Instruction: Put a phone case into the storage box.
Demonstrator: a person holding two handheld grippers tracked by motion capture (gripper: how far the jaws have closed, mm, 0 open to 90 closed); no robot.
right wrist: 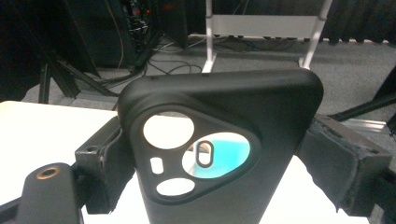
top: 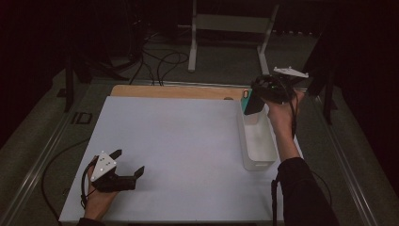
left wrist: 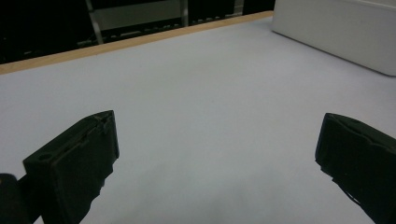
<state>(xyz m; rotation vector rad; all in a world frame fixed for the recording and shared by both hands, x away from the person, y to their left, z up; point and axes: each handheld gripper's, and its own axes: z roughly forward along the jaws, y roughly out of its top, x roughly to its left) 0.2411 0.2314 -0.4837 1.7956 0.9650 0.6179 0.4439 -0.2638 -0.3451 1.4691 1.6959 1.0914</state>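
Note:
A black phone case (top: 252, 104) with camera cut-outs and a teal inside hangs over the far end of a white bin (top: 258, 165). My right gripper (top: 254, 97) is shut on it. In the right gripper view the case (right wrist: 261, 107) stands upright between the two jaws of that gripper (right wrist: 210, 156), with teal showing through one cut-out. My left gripper (top: 129, 161) rests low at the near left of the white board (top: 179, 136), open and holding nothing. Its own view shows the left gripper (left wrist: 215, 154) with jaws wide apart over the bare board (left wrist: 205, 84).
The long white bin (left wrist: 336, 32) lies along the board's right side. A wooden table edge (top: 174, 91) runs behind the board. Beyond it are a white frame (top: 230, 23) and cables (top: 162, 61) on the dark floor.

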